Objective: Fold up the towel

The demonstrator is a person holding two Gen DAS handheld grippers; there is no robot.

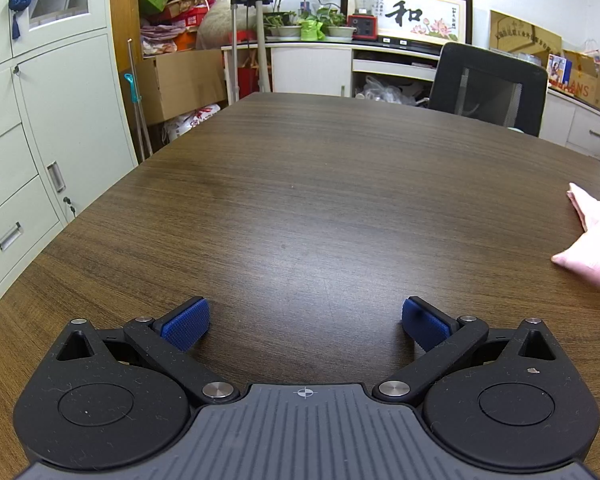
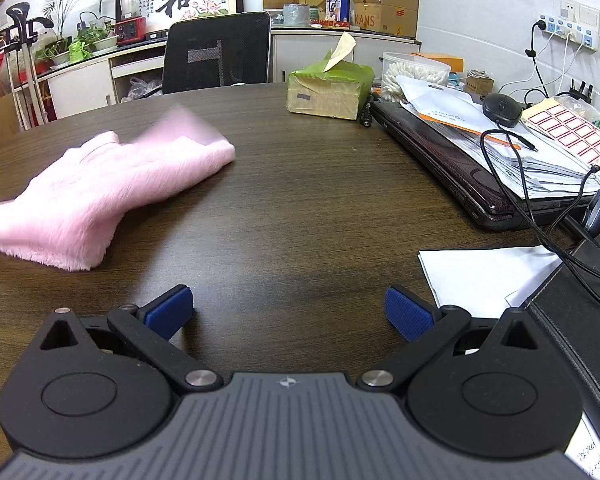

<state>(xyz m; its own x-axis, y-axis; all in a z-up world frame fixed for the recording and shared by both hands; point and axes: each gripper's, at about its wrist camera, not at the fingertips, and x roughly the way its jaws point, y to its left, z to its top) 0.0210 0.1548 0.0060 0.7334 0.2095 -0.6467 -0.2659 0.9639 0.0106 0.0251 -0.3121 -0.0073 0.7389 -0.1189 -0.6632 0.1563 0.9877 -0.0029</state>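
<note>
A pink fluffy towel (image 2: 100, 192) lies rumpled on the dark wood table (image 2: 300, 200), left of centre in the right wrist view; its far part is motion-blurred. In the left wrist view only its edge (image 1: 596, 240) shows at the far right. My left gripper (image 1: 305, 322) is open and empty, low over bare table well left of the towel. My right gripper (image 2: 288, 312) is open and empty, near the table's front, to the right of and nearer than the towel.
A green tissue box (image 2: 330, 88) stands at the back of the table. A laptop (image 2: 460, 168) piled with papers, a mouse and cables fills the right side. White paper sheets (image 2: 480, 276) lie beside my right gripper. A black office chair (image 1: 492, 88) stands behind the table.
</note>
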